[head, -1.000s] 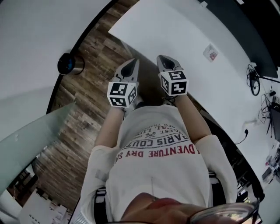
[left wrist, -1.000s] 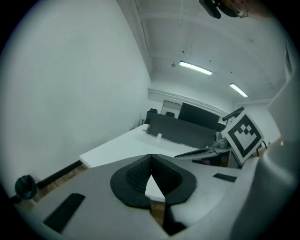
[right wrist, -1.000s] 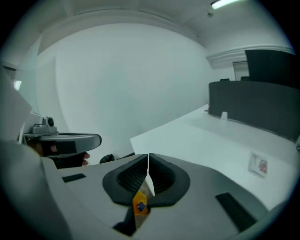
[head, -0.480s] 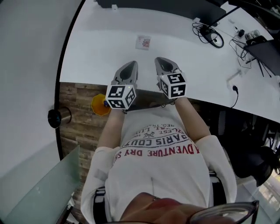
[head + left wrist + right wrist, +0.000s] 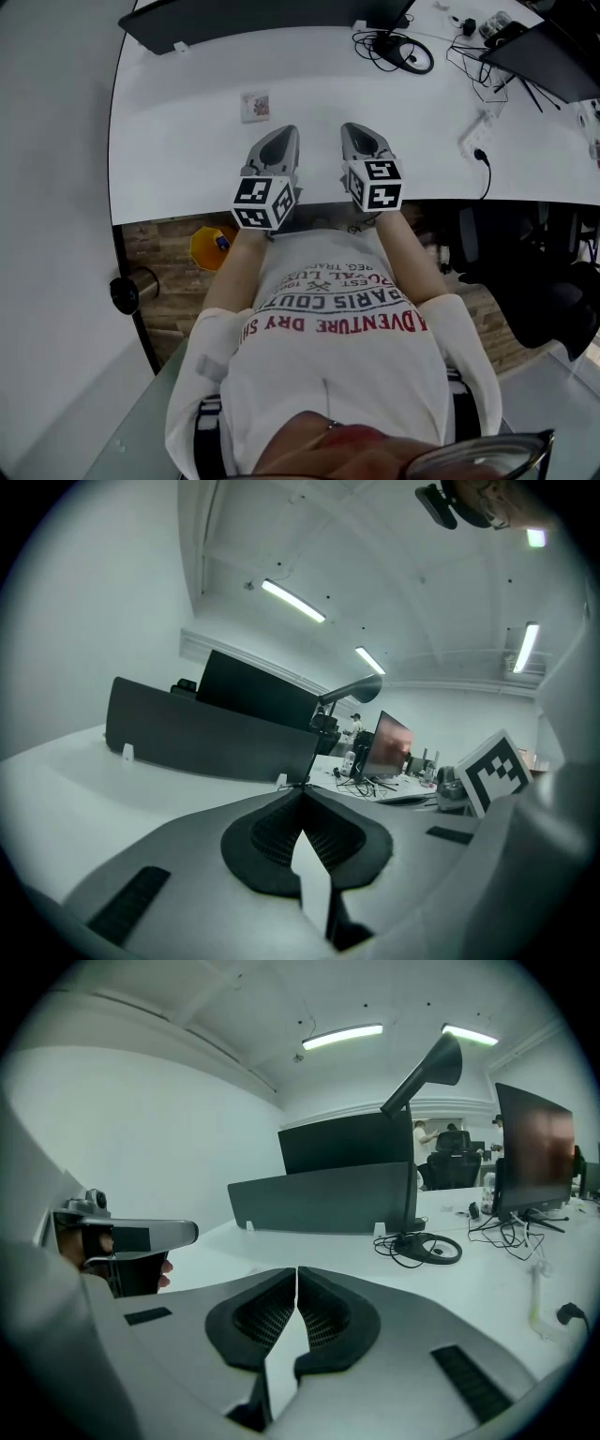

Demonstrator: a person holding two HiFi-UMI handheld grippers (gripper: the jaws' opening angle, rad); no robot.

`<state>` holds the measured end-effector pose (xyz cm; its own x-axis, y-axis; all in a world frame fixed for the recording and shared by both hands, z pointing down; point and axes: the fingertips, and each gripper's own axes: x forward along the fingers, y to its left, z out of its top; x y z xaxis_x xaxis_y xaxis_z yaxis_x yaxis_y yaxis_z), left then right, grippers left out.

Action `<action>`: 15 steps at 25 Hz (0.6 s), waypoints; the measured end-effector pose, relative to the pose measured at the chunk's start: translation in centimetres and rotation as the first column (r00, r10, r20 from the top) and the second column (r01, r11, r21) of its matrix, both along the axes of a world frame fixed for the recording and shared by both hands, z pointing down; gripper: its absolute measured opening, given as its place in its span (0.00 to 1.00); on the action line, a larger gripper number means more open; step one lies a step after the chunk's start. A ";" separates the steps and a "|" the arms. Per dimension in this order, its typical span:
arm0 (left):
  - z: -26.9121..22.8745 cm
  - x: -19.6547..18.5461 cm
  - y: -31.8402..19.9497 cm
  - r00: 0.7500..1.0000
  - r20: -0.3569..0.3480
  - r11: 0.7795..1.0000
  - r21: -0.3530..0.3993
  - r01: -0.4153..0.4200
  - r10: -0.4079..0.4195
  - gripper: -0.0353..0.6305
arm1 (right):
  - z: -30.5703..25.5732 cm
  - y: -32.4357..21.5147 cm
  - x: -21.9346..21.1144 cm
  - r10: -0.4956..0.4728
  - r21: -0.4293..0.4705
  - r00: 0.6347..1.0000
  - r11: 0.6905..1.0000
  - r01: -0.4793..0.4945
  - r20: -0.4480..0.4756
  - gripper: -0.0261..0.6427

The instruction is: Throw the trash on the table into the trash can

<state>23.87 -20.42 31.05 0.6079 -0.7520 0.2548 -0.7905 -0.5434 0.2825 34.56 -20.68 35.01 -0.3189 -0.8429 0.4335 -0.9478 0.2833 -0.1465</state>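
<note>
Looks steeply down from the head onto the white table (image 5: 169,122); looks low, close and nearly level across it in both gripper views, sharing the dark partition (image 5: 328,1199)

In front of me runs a long white table (image 5: 169,141), curved at its left end. Along its far edge stands a low dark divider (image 5: 262,17), with a taller dark screen just behind it. Further right on the table sit a monitor (image 5: 532,1147), a black lamp (image 5: 427,1077) with a slanted arm, and a coil of cable (image 5: 427,1246) at its foot (more wires trail off beyond). Below the table's near edge the floor (image 5: 159,248) is brown wood planks, and a black office chair (image 5: 534,291) stands on my right. The wall (image 5: 141,1119) is plain white. Long strip lights (image 5: 292,600) glow on the white ceiling (image 5: 403,564).
</note>
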 end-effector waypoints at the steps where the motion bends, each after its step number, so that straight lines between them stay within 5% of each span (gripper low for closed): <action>1: -0.1 0.2 -0.4 1.000 0.010 1.000 0.004 -0.012 0.012 0.09 | -0.1 -0.3 0.2 0.013 0.001 1.000 1.000 -0.013 0.000 0.08; 15: -0.2 -2.0 -3.9 0.996 0.073 0.998 0.024 -0.050 0.048 0.09 | 0.5 -3.5 -2.3 0.039 -0.019 0.999 0.999 -0.040 -0.019 0.08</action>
<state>21.85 -24.32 30.86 0.6251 -0.7284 0.2807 -0.7805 -0.5884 0.2112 32.23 -24.22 35.52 -0.2773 -0.8462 0.4550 -0.9608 0.2429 -0.1338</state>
